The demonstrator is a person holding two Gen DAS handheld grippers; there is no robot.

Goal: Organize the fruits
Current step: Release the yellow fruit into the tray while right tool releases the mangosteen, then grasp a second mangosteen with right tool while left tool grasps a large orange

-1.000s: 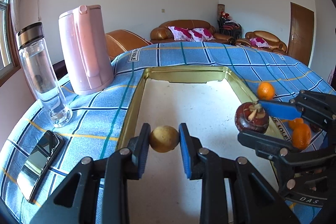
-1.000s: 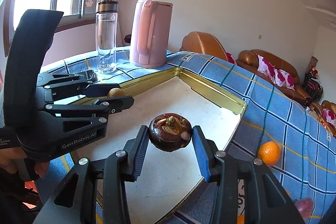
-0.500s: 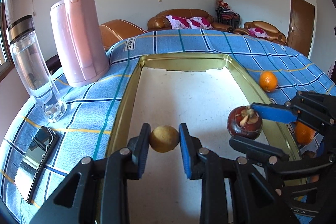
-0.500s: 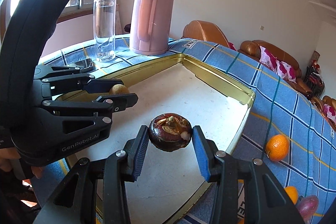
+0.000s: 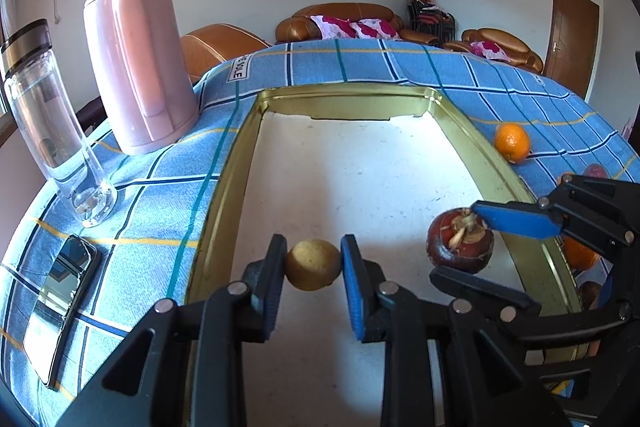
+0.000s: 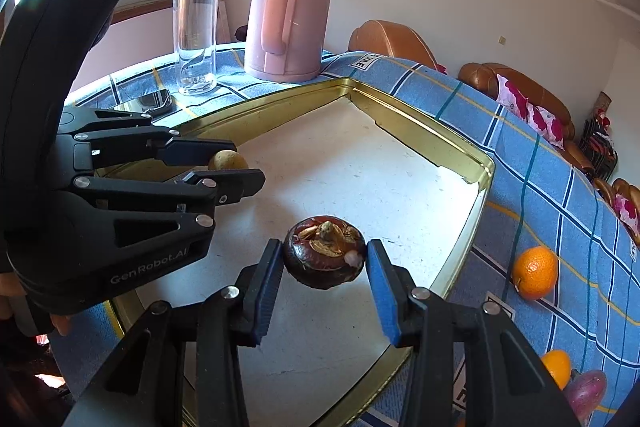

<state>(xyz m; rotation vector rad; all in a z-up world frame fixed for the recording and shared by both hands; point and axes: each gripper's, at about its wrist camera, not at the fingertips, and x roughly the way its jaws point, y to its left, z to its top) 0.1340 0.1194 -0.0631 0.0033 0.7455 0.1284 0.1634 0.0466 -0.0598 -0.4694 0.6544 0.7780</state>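
You carry both fruits over the tray point(image 5: 236, 163): your left gripper point(image 5: 313, 269) pinches the yellow fruit point(image 5: 313, 264), your right gripper point(image 6: 325, 267) pinches the dark fruit point(image 6: 325, 257) at its 3 o'clock; next, lower and release them.

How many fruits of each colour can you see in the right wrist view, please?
yellow fruit: 1, in the left tongs
brown fruit: 1, in the right tongs
oranges: 2, on the cloth
pink fruit: 1, on the cloth
Total: 5 in plain view
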